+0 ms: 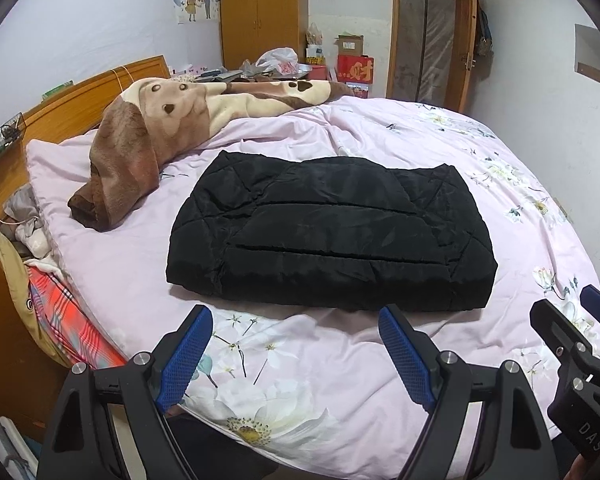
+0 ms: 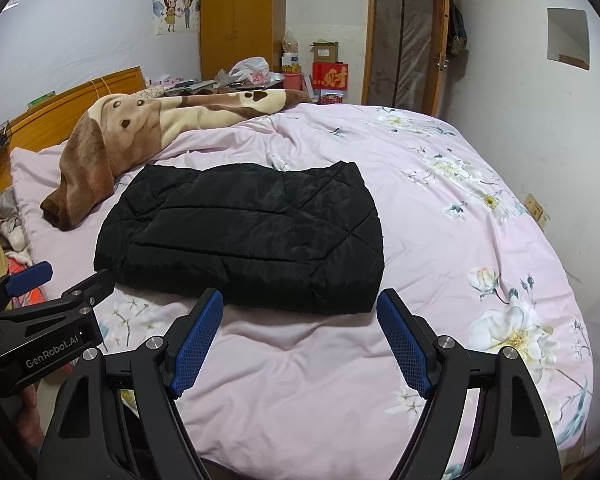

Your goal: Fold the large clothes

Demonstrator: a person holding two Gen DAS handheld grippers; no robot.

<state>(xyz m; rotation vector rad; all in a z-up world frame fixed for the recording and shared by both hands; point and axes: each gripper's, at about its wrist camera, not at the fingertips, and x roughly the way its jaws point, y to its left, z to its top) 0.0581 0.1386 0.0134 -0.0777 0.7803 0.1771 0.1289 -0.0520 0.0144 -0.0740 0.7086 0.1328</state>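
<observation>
Both sets of jaws stand wide apart with nothing between them. The left gripper [image 1: 296, 320] hangs over the near edge of the bed [image 1: 300, 380], its blue pads [image 1: 188, 356] short of the jacket's [image 1: 331, 236] near hem and clear of the cloth. The right gripper [image 2: 300, 304] hovers just beside it on the right, tips also near that hem but not touching it. Each shows at the edge of the other's view, so the two are close side by side, both tilted down toward the bed.

The jacket, black and quilted, lies flat in the middle of the pink floral bed as a compact, roughly rectangular packet. Its long axis runs left to right across the bed; the near edge is thick and rounded, which reads as a fold line, while the far edge is thinner and uneven. It seems already folded at least once, perhaps fully. With the jaws empty and drawn back, I judge this a pause after a fold or at the end of the task.

A brown and cream blanket [image 1: 148, 128] is bunched at the far left near the headboard [image 1: 96, 92], well apart from the jacket, leaving room to work.
</observation>
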